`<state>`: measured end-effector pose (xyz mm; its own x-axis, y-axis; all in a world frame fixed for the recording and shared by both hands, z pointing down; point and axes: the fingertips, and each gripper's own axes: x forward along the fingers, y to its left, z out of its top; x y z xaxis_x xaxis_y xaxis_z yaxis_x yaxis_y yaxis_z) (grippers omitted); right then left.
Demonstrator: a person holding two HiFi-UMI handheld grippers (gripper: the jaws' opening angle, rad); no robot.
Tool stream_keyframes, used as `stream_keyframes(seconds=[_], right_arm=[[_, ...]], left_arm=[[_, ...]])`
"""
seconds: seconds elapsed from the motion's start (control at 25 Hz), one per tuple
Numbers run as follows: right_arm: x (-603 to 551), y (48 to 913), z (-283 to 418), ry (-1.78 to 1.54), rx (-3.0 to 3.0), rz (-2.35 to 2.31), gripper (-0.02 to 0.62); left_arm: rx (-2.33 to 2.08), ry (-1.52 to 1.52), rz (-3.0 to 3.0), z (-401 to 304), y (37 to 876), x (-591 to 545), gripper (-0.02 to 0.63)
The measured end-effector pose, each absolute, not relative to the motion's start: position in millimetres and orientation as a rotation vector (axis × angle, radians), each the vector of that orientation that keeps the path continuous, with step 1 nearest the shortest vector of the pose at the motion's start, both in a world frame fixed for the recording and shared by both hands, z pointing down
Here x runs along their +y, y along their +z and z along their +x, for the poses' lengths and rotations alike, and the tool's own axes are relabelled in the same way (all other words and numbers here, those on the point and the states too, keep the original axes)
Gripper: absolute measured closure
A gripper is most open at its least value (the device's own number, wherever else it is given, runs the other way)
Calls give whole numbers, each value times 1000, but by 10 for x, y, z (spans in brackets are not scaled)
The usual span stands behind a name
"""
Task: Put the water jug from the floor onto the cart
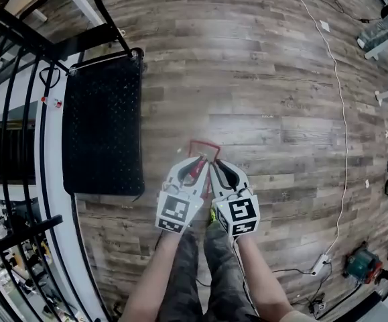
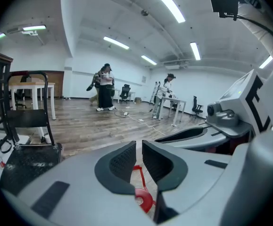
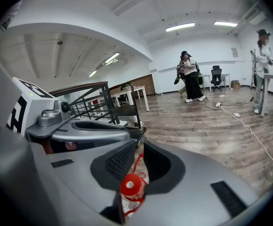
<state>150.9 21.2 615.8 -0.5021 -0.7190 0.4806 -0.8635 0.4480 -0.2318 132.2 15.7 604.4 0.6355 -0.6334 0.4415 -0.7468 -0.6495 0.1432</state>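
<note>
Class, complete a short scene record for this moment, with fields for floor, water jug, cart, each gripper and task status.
floor: wood planks, with a white cable running across
water jug: red cap and red handle show beneath both grippers; body mostly hidden
cart: black deck, to the left of the jug in the head view
left gripper: jaws together, above the jug
right gripper: jaws together, beside the left gripper, above the jug
task status: jug not yet on the cart

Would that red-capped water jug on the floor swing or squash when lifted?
The water jug has a thin red loop handle, so it would likely swing if lifted by it. Its clear wall looks thin and may dent. Weight unclear: fill isn't visible.
</note>
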Motion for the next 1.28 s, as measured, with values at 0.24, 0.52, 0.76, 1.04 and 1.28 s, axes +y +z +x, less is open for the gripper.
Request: stream_keyframes(seconds=[0.24,0.52,0.76,1.04,1.28], right_arm=[[202,6493,1547,698,-2354,1398,545],[121,6829,1564,732,-2297,1419,492],[-52,7068,1571,757,-2229,1493,451],[-127,7433,1557,778,-2171,1471,413],[-210,7604,1588,766,-2133,1453,413]], left_arm=[[-1138,519,2472,1236,6448,90,497],[-1139,609,2427,1166,6868,69,480],[-1175,643,2416,1080,7112,-114,449],[-1160,696,2381,1013,7465,-236,420],[-1165,675,2359,1039,7627,-350,419]])
